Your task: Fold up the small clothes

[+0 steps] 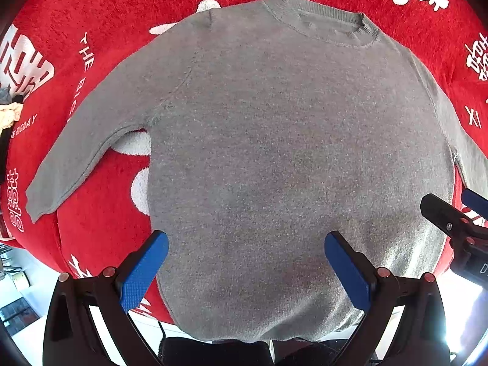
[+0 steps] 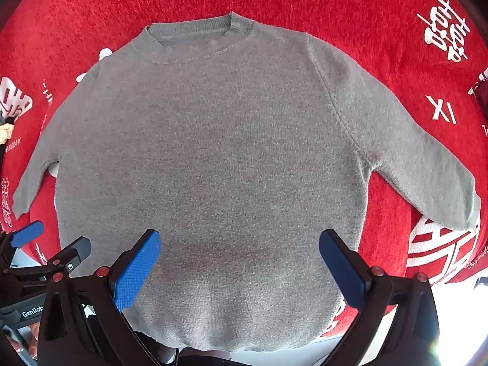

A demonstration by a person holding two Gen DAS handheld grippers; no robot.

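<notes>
Left tongs spread wide, blue ribbed pads apart, gripping nothing, poised above the hem area at the bottom centre of the left wrist frame. Right tongs likewise wide open and empty, low in the right wrist frame, over the lower body of the garment. Between and beyond both pairs: grey sweater, flat and face up, fine fuzzy knit, ribbed round neck toward the top of each frame, sleeves angled outward and down to either side. Beneath it, red fleecy blanket with white printed characters and letters. At the left edge of the left wrist frame, a small heap of other cloth, pale and dark.
</notes>
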